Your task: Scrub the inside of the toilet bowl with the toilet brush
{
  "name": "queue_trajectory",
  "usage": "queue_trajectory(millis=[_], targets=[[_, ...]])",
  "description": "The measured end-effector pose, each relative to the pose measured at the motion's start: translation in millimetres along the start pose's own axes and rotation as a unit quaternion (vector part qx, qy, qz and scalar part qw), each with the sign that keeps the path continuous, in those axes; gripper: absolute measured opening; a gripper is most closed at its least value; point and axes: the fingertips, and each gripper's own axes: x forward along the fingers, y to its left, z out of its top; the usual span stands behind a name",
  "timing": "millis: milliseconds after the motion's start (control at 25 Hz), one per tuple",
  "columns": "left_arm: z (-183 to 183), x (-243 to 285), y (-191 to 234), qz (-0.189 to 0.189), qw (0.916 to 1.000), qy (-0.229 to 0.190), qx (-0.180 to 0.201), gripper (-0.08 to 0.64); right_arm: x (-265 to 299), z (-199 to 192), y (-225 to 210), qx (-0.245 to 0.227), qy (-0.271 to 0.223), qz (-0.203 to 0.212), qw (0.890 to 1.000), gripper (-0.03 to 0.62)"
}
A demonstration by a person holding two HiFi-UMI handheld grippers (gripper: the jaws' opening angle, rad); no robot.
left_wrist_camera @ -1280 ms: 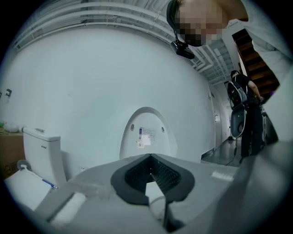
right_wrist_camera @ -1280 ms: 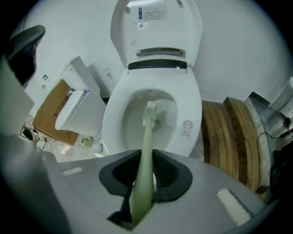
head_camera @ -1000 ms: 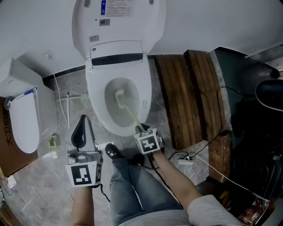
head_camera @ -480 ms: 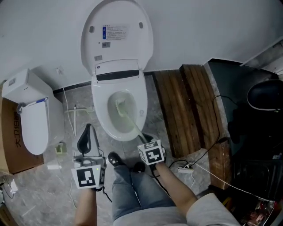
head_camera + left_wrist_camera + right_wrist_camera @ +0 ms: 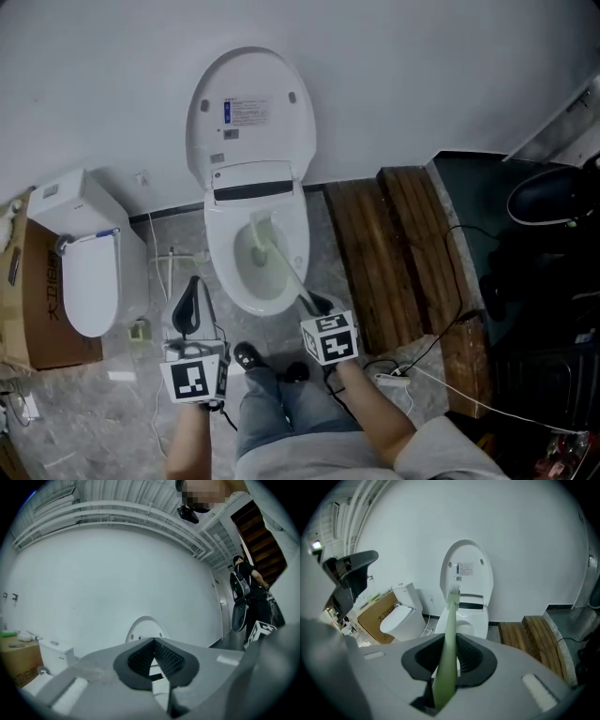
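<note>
While the right tongs (image 5: 314, 305) are clamped shut on the pale green handle of the toilet brush (image 5: 278, 261), its shaft slants away from them to a bristle head over the rear of the toilet bowl (image 5: 221, 267), just below the raised lid (image 5: 251, 103). The left tongs (image 5: 190, 300) hang beside the bowl's left side above the floor (image 5: 122, 412), jaws closed tip to tip with nothing between them. A second toilet (image 5: 89, 272) stands well apart at the left, and wooden planks (image 5: 389, 239) lie to the right.
</note>
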Motion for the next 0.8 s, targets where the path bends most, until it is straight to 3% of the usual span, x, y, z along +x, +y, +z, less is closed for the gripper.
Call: queue_trajectory(millis=[800], targets=[[69.0,-25.1,-27.3,-0.002,0.9994,-0.025,0.025,0.003,-108.3,91.9,-3.6,-0.051,-0.138,-0.021,0.989,0.074]])
